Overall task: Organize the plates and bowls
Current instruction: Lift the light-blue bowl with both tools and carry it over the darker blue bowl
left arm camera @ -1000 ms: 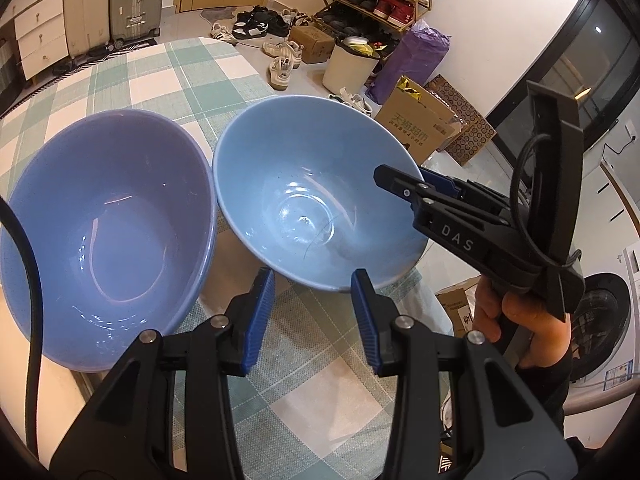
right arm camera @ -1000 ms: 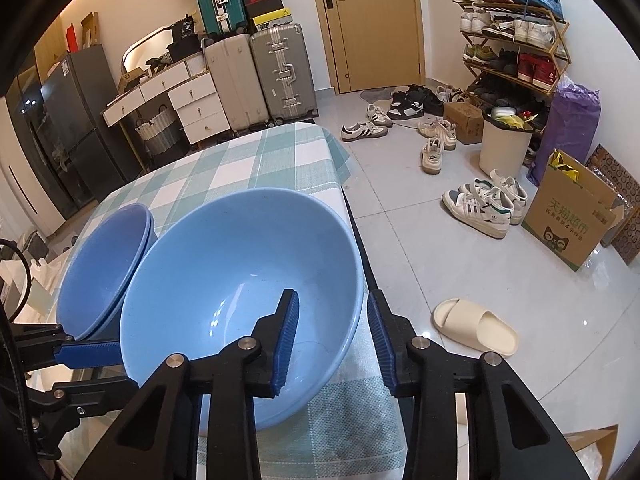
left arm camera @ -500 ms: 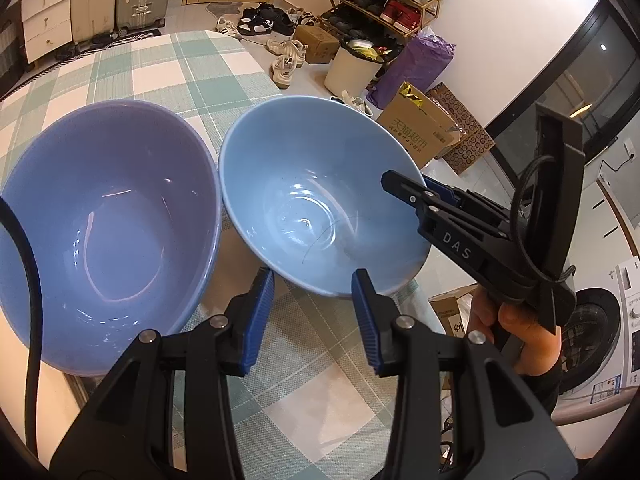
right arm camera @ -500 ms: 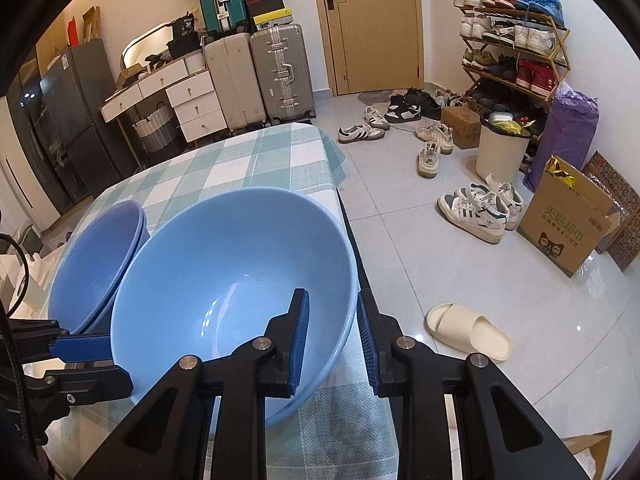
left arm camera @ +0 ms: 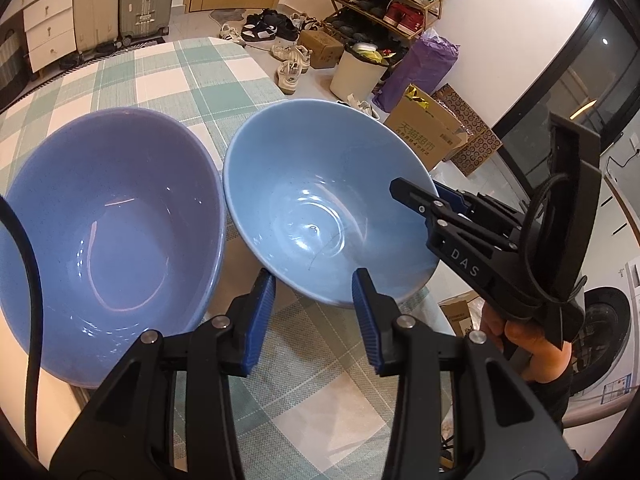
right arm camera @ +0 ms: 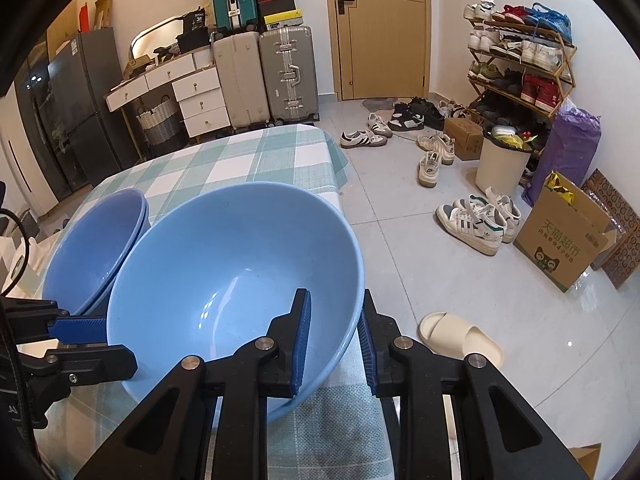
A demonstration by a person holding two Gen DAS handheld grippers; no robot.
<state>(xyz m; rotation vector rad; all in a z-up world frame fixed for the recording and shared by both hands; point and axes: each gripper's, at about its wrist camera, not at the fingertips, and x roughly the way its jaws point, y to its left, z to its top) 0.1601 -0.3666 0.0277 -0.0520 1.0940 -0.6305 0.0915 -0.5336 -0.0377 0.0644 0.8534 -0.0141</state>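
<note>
The right gripper (right arm camera: 334,334) clamps the pale blue glazed bowl's (right arm camera: 224,264) rim at the checked table's (right arm camera: 256,156) right edge, seemingly for lifting it, while the left gripper (left arm camera: 314,312) waits apart, empty.

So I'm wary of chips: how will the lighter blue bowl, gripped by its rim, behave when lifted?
The lighter blue bowl looks glazed and glossy, so it is probably rigid but slippery and chippable. The right gripper pinches only one side of the rim, so it will likely tilt and hang heavy. The darker bowl sits very close, so a knock seems possible.
</note>
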